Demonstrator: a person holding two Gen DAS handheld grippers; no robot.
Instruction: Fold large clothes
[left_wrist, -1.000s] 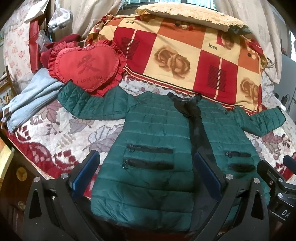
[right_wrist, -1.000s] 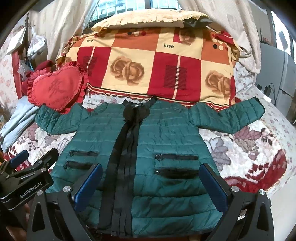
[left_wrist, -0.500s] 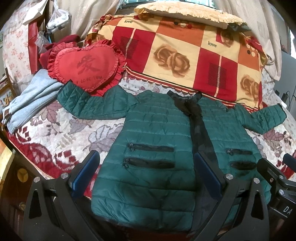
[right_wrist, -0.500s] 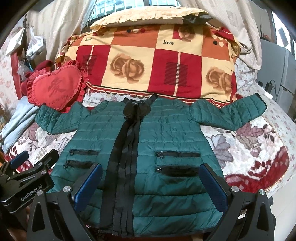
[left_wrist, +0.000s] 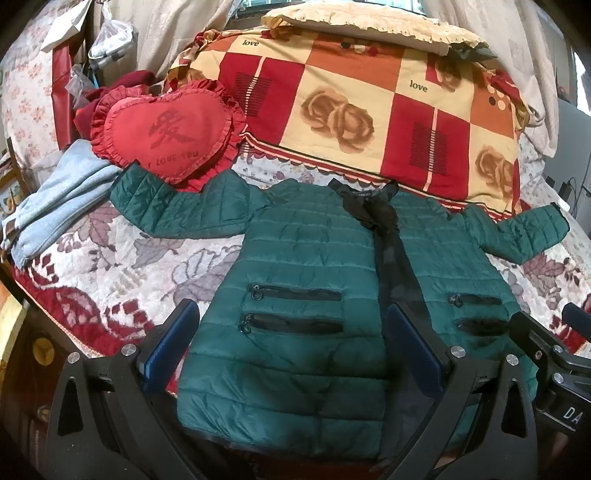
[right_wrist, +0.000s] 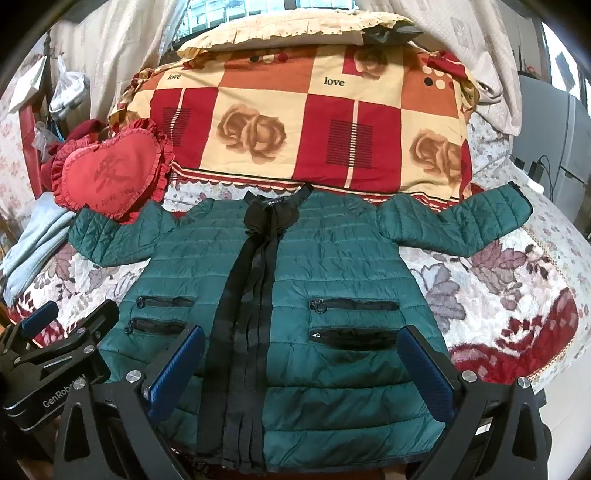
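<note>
A dark green quilted jacket (left_wrist: 306, 266) with a black front placket lies flat and face up on the bed, both sleeves spread sideways; it also shows in the right wrist view (right_wrist: 325, 266). My left gripper (left_wrist: 291, 332) is open and empty, hovering over the jacket's left half near the hem. My right gripper (right_wrist: 301, 354) is open and empty over the jacket's right half near the hem. The left gripper's body (right_wrist: 55, 354) shows at the lower left of the right wrist view. The right gripper's body (left_wrist: 554, 362) shows at the lower right of the left wrist view.
A red heart-shaped cushion (left_wrist: 166, 136) touches the jacket's left sleeve. A folded red and cream quilt (left_wrist: 369, 110) with a pillow on top lies behind the collar. Light blue folded cloth (left_wrist: 55, 199) lies at the far left. The floral bedspread (right_wrist: 498, 288) drops off at the near edge.
Both grippers have drifted slightly forward and up over the jacket, so it sits a bit lower in both views. Nothing was grasped and the jacket has not moved.
</note>
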